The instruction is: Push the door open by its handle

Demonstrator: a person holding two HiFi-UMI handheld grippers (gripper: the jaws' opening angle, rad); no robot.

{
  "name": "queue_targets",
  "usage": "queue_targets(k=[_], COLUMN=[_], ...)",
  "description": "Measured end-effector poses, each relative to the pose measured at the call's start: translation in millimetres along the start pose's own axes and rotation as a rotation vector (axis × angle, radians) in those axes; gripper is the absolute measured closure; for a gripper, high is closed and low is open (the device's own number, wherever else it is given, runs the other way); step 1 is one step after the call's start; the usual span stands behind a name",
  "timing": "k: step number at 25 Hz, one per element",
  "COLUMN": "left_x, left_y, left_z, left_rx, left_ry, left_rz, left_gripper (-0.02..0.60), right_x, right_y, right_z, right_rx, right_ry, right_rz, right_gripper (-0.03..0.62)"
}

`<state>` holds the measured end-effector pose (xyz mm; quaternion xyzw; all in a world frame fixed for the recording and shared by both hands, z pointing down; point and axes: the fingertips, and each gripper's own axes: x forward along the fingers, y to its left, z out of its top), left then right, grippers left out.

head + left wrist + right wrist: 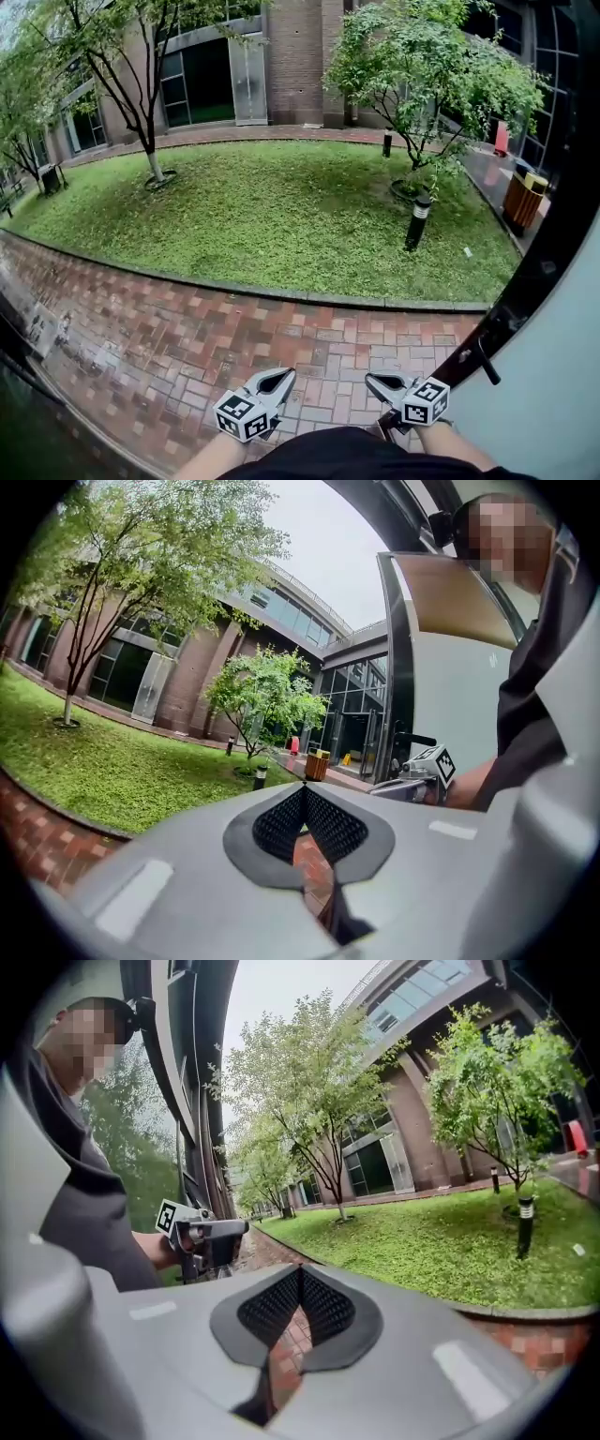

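Pointing out over the threshold, the right gripper is clenched, its mesh pads meeting at the tips with nothing caught between them, and the left gripper beside it is clenched and empty in the same way. Both are held low in front of the person, side by side above the brick path, and neither touches anything. Just to the right of the right gripper, near but apart from it, the black lever handle sticks out from the dark edge of the door. That door stands swung wide at the person's right, leaving the way clear to the path and the lawn beyond. Judging from this, the push looks done: the leaf is open and the handle is let go, so little seems left except perhaps a further shove if the door should swing wider. The door itself is a tall pale panel in a dark frame, smooth and plain, with the slim handle mounted at its dark outer edge.
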<state>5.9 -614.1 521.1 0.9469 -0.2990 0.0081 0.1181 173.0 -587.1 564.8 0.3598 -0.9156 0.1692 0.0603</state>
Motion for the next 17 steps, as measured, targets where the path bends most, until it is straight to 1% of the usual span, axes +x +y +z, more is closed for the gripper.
queue_targets(k=[9, 17], left_x=[-0.3, -5.1], left_y=[-1.7, -3.1], left_z=[-1.4, -3.6], left_rx=[-0.002, 0.002], left_ry=[0.008, 0.013], left_rz=[0.002, -0.003], left_gripper=[0.581, 0.581], right_x=[-2.8, -3.8], right_y=[3.9, 7.9], right_z=[-2.8, -5.5], right_rx=[-0.026, -0.029], right_ry=[0.026, 0.032], right_rz=[0.004, 0.001], right_gripper=[0.593, 0.594])
